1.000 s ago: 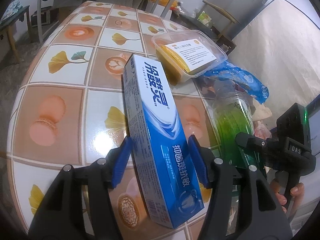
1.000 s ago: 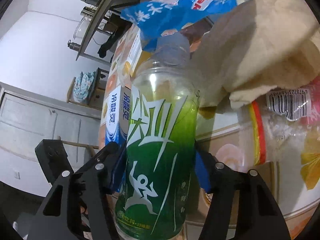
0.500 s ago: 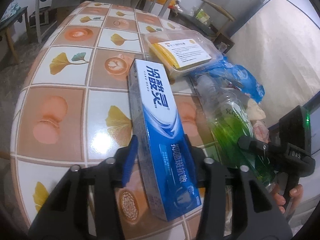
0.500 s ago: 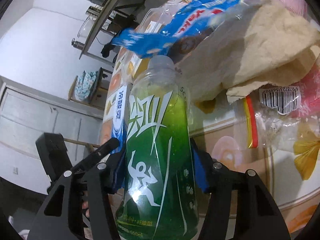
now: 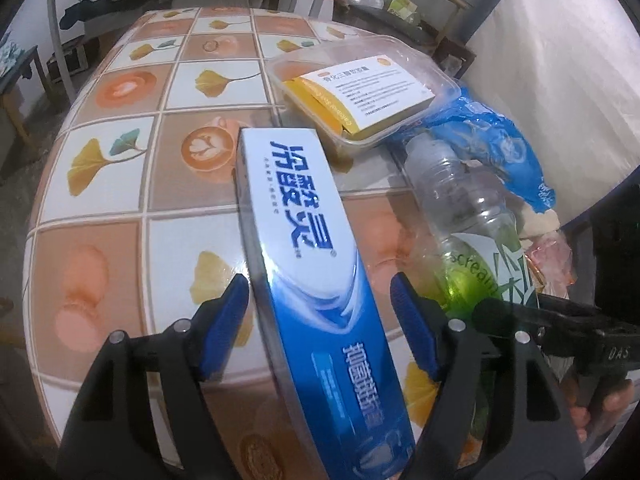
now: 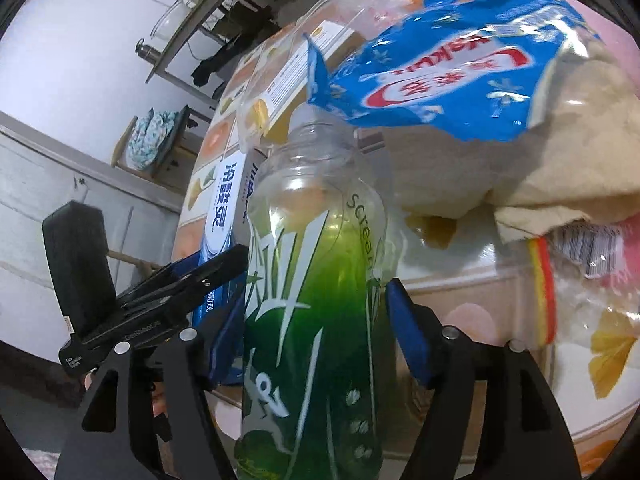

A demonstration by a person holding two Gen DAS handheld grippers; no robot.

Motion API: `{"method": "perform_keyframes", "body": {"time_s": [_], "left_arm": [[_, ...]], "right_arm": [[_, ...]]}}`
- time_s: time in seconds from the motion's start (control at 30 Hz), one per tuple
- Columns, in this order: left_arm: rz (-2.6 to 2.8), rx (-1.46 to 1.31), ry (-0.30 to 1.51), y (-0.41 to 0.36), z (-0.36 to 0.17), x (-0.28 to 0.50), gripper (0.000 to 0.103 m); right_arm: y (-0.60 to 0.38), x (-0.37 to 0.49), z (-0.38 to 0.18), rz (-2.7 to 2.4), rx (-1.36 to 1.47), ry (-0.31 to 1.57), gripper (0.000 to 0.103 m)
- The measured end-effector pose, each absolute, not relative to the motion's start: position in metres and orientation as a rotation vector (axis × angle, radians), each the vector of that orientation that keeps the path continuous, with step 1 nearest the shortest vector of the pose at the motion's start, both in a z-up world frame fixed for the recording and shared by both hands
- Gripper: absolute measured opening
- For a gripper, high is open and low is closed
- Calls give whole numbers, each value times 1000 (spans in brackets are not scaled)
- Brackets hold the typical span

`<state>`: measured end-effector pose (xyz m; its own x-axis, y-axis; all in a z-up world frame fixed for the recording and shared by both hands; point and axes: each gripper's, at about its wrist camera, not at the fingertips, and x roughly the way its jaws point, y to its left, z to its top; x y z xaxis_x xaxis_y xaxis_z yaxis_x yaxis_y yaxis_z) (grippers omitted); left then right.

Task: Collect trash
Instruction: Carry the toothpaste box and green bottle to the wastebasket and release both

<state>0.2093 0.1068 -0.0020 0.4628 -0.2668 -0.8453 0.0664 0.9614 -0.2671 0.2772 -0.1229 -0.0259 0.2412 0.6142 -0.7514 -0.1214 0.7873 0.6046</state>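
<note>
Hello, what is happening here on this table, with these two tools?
A person is collecting trash from the tiled table with a handheld claw in each hand. The left claw has the blue toothpaste box between its pads, and the right claw has the green drink bottle between its own. Both claws have just been opening, so gaps show beside each item. A blue wrapper and a clear plastic tray lie further back.

Both wrist cams close, angled down; share toothpaste box [image 5: 316, 280], bottle [image 6: 316, 280].
</note>
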Motion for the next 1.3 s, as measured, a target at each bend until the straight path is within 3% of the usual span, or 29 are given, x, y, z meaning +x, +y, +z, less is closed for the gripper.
{"method": "perform_keyframes", "body": {"time_s": [0.13, 0.97, 1.3], "left_arm": [[-189, -181, 1059, 106, -2, 212, 59], [-219, -305, 945, 129, 33, 167, 52], [-442, -312, 771, 94, 96, 154, 52]], "right_arm": [[-115, 281, -25, 533, 452, 1231, 67], [-141, 257, -12, 673, 557, 1180, 63], [-179, 227, 32, 757, 641, 983, 63]]}}
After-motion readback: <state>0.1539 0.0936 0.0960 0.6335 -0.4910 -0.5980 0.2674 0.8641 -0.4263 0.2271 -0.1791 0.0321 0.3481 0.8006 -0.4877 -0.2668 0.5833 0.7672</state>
